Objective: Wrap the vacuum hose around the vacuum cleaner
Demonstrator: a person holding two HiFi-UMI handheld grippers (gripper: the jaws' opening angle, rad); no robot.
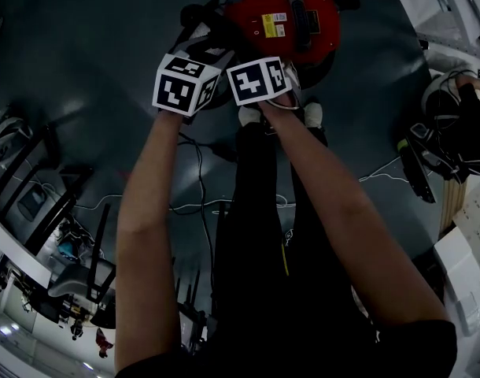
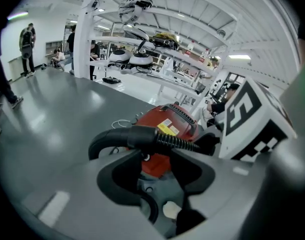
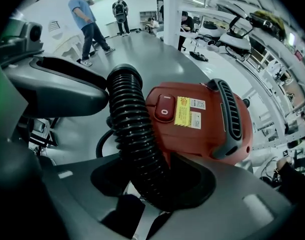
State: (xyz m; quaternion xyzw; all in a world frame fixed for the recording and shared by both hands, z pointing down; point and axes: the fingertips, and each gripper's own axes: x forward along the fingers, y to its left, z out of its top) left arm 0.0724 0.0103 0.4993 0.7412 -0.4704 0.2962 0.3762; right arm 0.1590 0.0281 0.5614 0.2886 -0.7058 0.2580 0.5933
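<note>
Right gripper [image 3: 152, 184] clamps the vacuum hose [image 3: 130, 129], running away left of the red vacuum cleaner [image 3: 202, 134]. Left gripper [image 2: 155, 171] part-open. Glossy grey floor [image 2: 52, 119].

Glossy grey floor [image 1: 83, 61], crossed by a thin white cable [image 1: 379, 172]. White shelving [image 2: 87, 39] loaded with helmet-like gear [image 2: 135, 4]. Far off, standing: person in blue shirt [image 3: 82, 9], another in dark clothing [image 2: 26, 44].

The vacuum cleaner [image 1: 295, 22] stands on the floor [image 1: 83, 46], at 12 o'clock in the head view. At its 8 o'clock, the left tool [image 2: 155, 161] sits at 9 o'clock of the right tool [image 3: 152, 179], whose jaws flank the hose [image 3: 130, 129].
</note>
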